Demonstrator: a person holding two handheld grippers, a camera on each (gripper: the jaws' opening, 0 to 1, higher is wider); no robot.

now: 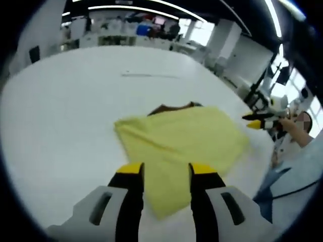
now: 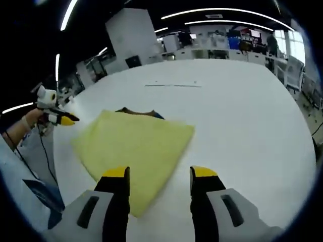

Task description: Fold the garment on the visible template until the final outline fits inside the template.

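A yellow garment (image 1: 189, 143) lies folded into a rough square on the white table (image 1: 75, 111). A brown edge (image 1: 171, 107) peeks out from under its far side. My left gripper (image 1: 167, 170) is open above the cloth's near corner, which shows between the jaws. In the right gripper view the same garment (image 2: 132, 143) lies ahead and left, with the brown edge (image 2: 136, 112) beyond it. My right gripper (image 2: 159, 174) is open over the garment's near edge and holds nothing. Each gripper appears in the other's view: the right one (image 1: 262, 120), the left one (image 2: 54, 115).
A thin faint line (image 1: 149, 75) is marked on the table beyond the garment, also seen as a line (image 2: 171, 84). A person's hand (image 2: 29, 121) and light sleeve (image 1: 303, 136) sit at the table edge. Desks and shelves (image 1: 131, 33) stand far behind.
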